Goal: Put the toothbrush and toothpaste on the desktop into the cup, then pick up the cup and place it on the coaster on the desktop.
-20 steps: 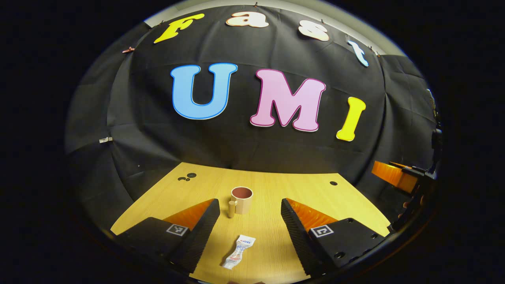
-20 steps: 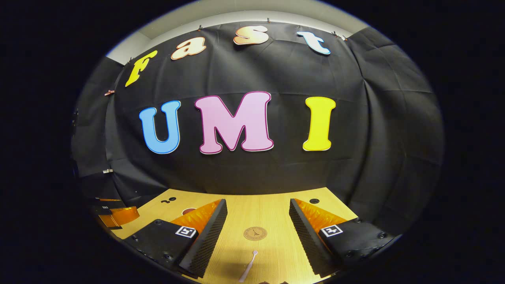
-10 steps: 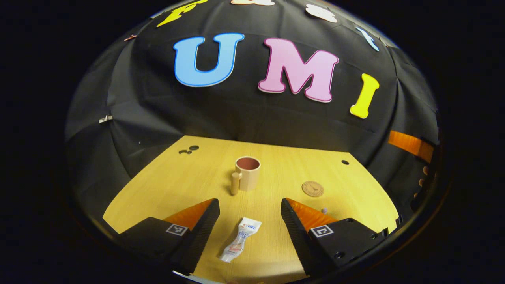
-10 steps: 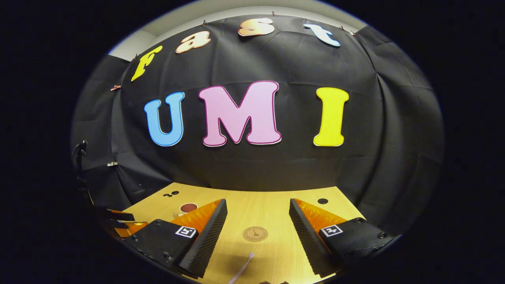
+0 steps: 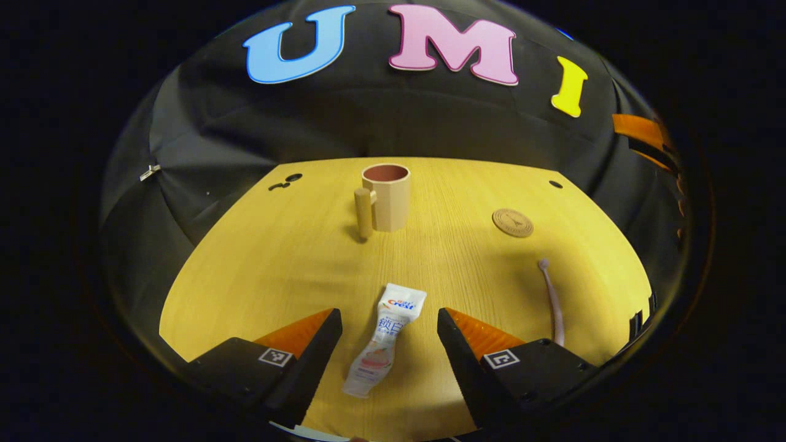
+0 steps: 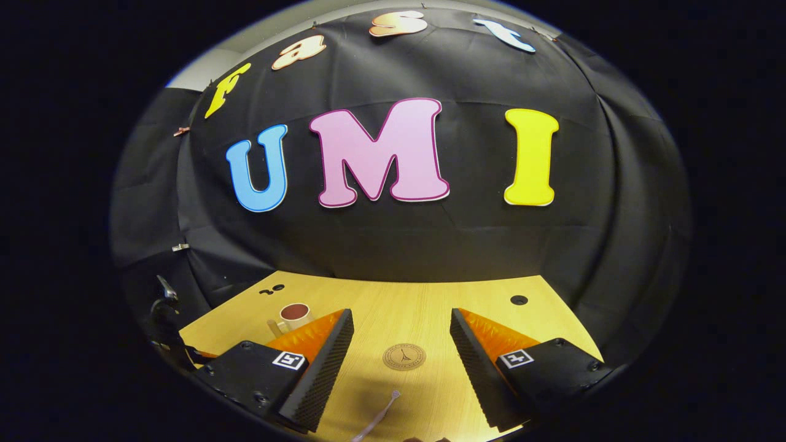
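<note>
In the left gripper view the left claw (image 5: 389,334) stands wide and holds nothing, its fingers either side of the toothpaste (image 5: 385,348), which lies flat on the counter (image 5: 258,258) near the near edge, apart from both fingers; against the frames of a second and half a second ago this camera has tipped downward, so that much more of the counter shows and the tube sits higher between the fingers; the cup (image 5: 385,196) stands upright toward the far edge, its handle turned to the left, and it has not shifted on the counter; the coaster (image 5: 513,222) lies flat to the right of the cup, well apart from it, and the toothbrush (image 5: 551,301), hidden a second ago behind the right finger, now lies in plain sight toward the right edge, its head pointing to the coaster; in the right gripper view the right claw (image 6: 401,353) is also wide and empty, hanging above the counter with the coaster (image 6: 404,356) between its fingers and the toothbrush (image 6: 376,419) lying just nearer, at the near edge; since a second ago this view has tilted down only a little, and the cup (image 6: 295,314) now shows upright beyond the left finger.
</note>
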The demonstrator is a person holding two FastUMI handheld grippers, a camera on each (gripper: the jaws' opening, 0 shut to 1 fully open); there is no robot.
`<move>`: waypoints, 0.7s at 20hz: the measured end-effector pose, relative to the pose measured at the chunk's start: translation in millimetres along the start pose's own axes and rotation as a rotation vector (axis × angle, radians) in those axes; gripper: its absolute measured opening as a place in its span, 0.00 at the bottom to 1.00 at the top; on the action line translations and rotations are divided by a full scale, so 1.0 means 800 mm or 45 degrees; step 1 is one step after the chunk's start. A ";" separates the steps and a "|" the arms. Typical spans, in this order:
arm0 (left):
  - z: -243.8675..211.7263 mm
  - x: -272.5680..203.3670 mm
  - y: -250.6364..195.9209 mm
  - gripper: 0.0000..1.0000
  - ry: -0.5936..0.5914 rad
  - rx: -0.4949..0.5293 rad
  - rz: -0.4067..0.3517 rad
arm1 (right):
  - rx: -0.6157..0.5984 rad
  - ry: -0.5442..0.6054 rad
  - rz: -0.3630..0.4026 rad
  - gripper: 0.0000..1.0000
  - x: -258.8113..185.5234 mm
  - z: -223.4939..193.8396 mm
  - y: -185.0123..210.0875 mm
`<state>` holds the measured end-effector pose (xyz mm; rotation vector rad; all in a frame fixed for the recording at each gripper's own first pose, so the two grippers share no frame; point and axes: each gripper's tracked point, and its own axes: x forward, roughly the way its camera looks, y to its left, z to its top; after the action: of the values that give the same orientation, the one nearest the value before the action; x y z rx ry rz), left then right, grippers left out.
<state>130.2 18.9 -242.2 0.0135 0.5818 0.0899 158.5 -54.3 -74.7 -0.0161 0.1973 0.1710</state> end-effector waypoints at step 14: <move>-0.065 0.045 -0.002 0.88 0.246 -0.009 -0.012 | 0.042 0.144 0.022 0.99 0.018 -0.057 -0.025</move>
<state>132.0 20.2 -305.4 -0.0051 0.7745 0.0844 166.6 -72.8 -122.6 0.0086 0.3131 0.1843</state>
